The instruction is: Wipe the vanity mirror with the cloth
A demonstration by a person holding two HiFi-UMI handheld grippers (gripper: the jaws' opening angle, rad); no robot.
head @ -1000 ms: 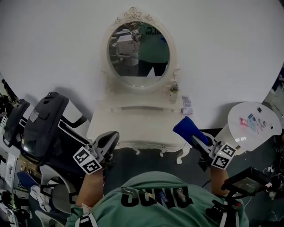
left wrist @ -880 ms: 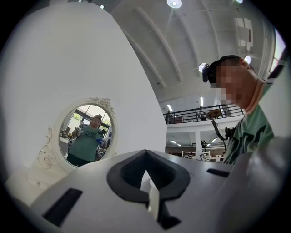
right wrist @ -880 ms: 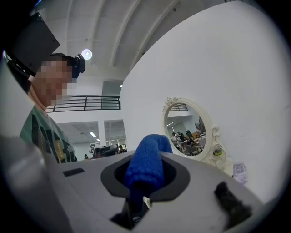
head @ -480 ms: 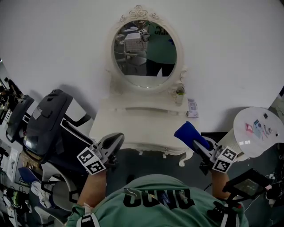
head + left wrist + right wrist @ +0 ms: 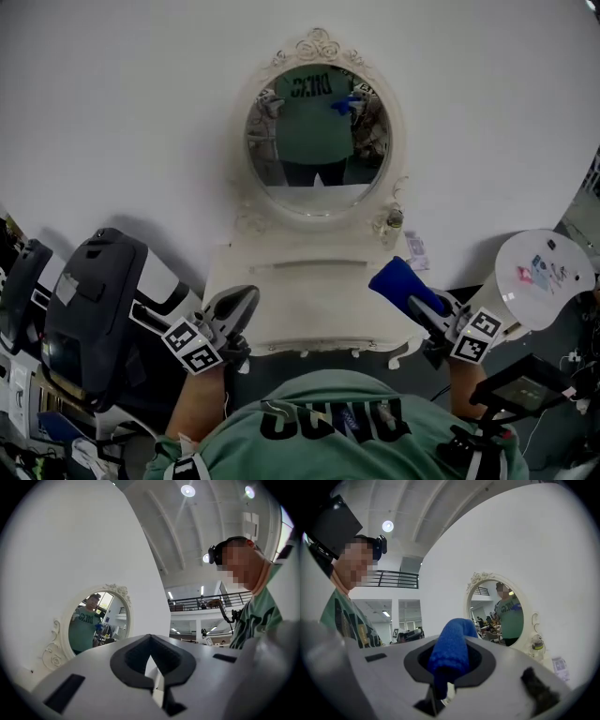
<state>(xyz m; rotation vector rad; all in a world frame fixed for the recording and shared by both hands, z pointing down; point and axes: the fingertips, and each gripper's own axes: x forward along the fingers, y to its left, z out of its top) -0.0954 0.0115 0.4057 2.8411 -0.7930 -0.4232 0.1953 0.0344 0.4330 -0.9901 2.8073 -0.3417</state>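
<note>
In front of us a white wall carries the oval vanity mirror (image 5: 317, 141), set in an ornate white frame above a white dressing table (image 5: 309, 292). A small bottle (image 5: 391, 222) stands on the table just beside the frame's lower right edge, and a small printed packet (image 5: 417, 251) lies near it at the table's right end. To the left of the table sits a bulky black and grey machine (image 5: 89, 300), and to the right a round white panel (image 5: 544, 274) with small stickers on it. The table top lies between both grippers and the glass. The bottle and packet are on the side nearest our right gripper. We hold the left gripper (image 5: 246, 300) low over the table's front left corner, with its jaws together and nothing between them. Our right gripper (image 5: 419, 300) is over the table's front right corner and is clamped on the blue cloth (image 5: 401, 279). The cloth is a rolled strip that sticks out past the jaw tips, up and towards the mirror. The cloth is well apart from the glass, below it and to its right, and touches neither the mirror nor the table. The mirror shows our green shirt and a small blue patch of the cloth. In the right gripper view the mirror appears just to the right of the cloth's tip.
</note>
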